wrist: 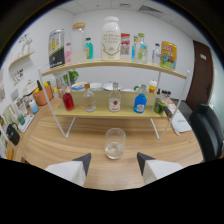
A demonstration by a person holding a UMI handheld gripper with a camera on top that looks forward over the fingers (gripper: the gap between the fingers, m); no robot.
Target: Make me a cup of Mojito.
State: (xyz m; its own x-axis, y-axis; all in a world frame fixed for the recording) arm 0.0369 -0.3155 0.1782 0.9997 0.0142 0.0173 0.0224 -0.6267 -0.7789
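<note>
Fingers of the gripper (113, 162) stand apart with nothing between them, low over the wooden table (60, 145). Just ahead of them an upright clear glass (115, 143) rests on the table. Beyond it, a two-tier shelf (107, 111) carries a red bottle (68, 100), two clear bottles, apparently spirits, and a blue bottle (140, 102).

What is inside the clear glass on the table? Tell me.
The clear glass, just ahead of the open hand-held gripper, seems to hold only a little clear content at its bottom; what it is cannot be told.
</note>
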